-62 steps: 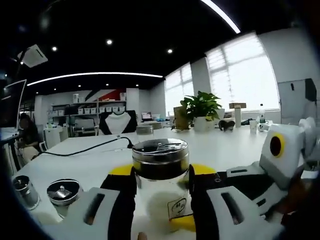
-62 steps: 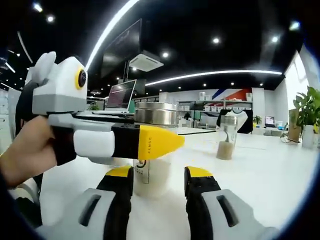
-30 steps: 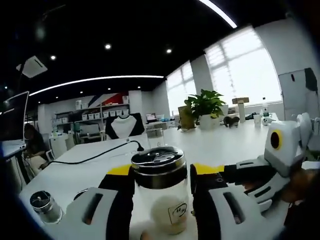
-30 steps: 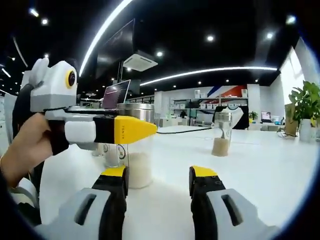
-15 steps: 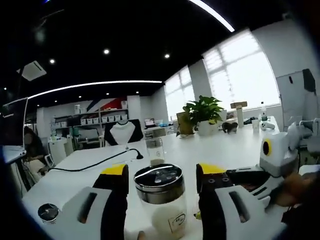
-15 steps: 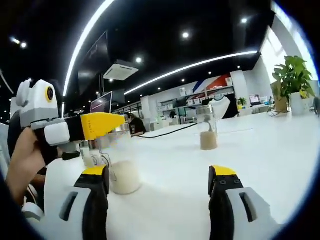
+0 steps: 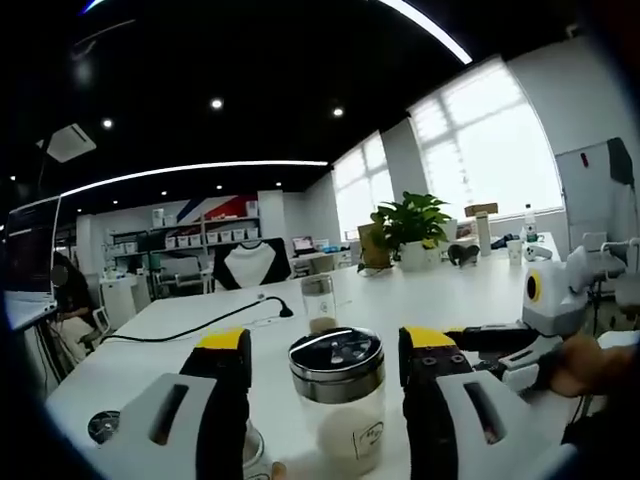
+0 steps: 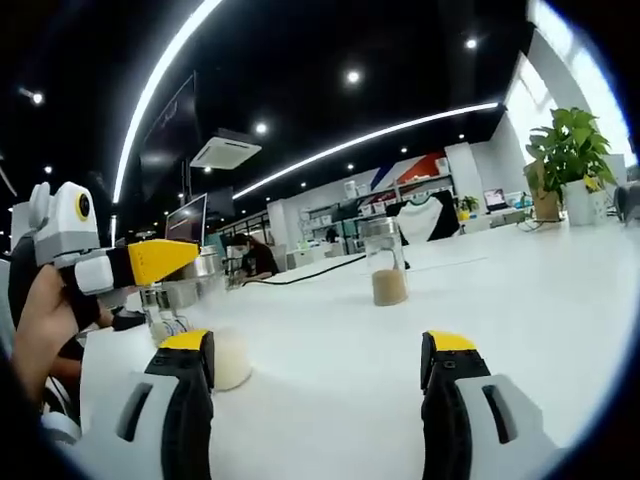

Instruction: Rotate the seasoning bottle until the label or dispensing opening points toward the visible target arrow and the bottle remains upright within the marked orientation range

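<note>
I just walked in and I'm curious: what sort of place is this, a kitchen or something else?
Probably an open-plan office or lab, not a kitchen. A long white table runs toward big windows, a potted plant stands on it, and storage shelves line the far wall.

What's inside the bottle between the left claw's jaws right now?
A pale powder fills the lower part of the bottle; above it the glass looks empty. The steel lid hides the top, and the label covers a patch.
</note>
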The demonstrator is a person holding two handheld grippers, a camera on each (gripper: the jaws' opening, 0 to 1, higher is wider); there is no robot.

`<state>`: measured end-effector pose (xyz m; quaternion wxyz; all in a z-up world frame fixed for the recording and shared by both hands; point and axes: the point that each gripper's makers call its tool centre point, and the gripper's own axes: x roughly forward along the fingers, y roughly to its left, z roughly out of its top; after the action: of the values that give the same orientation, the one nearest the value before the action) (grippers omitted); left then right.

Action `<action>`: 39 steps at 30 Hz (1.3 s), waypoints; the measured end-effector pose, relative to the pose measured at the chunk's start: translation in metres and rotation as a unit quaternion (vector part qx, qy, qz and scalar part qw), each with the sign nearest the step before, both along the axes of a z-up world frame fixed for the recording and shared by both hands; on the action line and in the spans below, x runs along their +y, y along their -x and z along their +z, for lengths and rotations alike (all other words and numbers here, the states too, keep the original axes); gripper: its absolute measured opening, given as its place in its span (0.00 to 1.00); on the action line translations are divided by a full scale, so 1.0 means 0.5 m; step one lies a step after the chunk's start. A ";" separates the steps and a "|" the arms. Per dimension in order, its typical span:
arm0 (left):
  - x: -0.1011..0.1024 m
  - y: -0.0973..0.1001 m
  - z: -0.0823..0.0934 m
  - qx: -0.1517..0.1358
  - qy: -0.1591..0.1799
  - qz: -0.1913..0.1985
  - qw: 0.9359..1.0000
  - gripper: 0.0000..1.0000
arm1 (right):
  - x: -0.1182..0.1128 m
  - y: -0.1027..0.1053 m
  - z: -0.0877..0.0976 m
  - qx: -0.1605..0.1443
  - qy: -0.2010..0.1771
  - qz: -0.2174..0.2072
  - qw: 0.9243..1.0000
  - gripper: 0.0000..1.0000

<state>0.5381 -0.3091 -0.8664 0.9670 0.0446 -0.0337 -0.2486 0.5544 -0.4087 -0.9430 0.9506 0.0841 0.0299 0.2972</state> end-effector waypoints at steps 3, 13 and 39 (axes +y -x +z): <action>0.000 0.003 0.003 0.000 0.015 -0.004 1.000 0.64 | -0.007 -0.004 -0.001 0.003 -0.001 -0.003 1.000 0.82; -0.011 0.000 0.021 -0.009 0.007 -0.013 1.000 0.64 | -0.047 -0.055 0.022 -0.016 0.039 -0.033 0.999 0.81; -0.024 0.007 0.015 -0.002 0.008 -0.035 0.999 0.64 | -0.023 -0.226 0.143 -0.063 0.050 -0.047 0.996 0.79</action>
<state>0.5347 -0.3211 -0.8591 0.9578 0.0356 -0.0391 -0.2824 0.6674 -0.4204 -0.8718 0.9665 0.0191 -0.0188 0.2553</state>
